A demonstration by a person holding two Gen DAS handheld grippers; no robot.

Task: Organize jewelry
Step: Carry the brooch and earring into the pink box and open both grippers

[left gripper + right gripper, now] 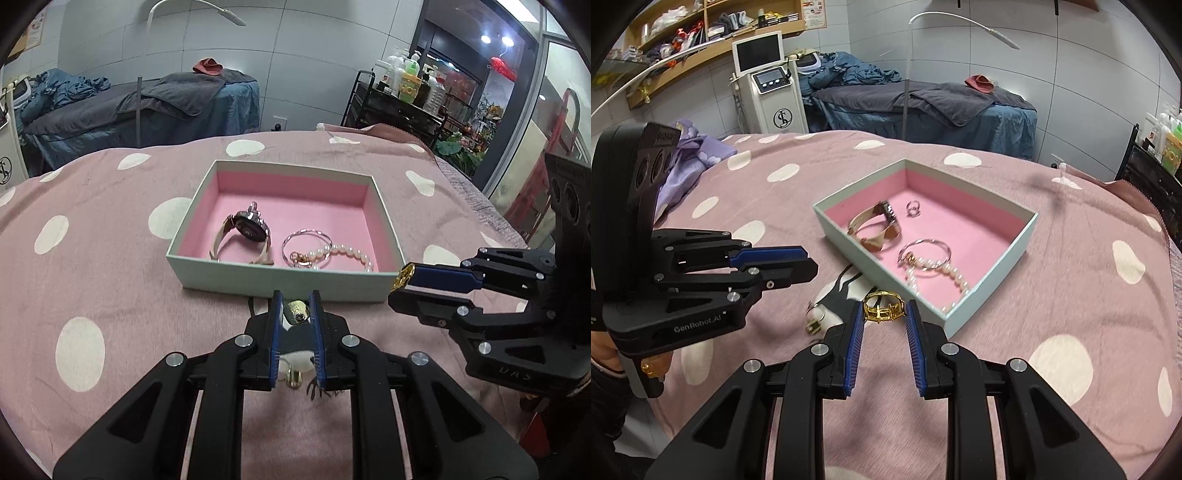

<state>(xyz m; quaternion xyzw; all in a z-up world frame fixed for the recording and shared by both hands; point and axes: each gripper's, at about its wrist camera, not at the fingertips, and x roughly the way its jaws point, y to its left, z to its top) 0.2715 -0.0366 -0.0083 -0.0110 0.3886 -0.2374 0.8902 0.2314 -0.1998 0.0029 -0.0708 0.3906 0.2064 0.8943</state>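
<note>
A pale green box with pink lining (280, 277) (997, 288) sits on the polka-dot bed cover. It holds a watch (245, 230) (877, 225), a thin hoop bangle (306, 245) (925, 254), a pearl bracelet (352, 253) (955, 277) and small silver rings (913, 209). My right gripper (883, 314) (400, 280) is shut on a gold ring (882, 308) (403, 276) just outside the box's near wall. My left gripper (296, 308) (809, 267) is around a gold piece (297, 312) in front of the box; contact is unclear.
Another small gold piece (293, 378) (814, 321) lies on the cover beneath the left gripper. A purple cloth (698, 155) lies at the bed's far left. Behind are a massage bed (923, 107), a machine (772, 92) and a bottle cart (410, 88).
</note>
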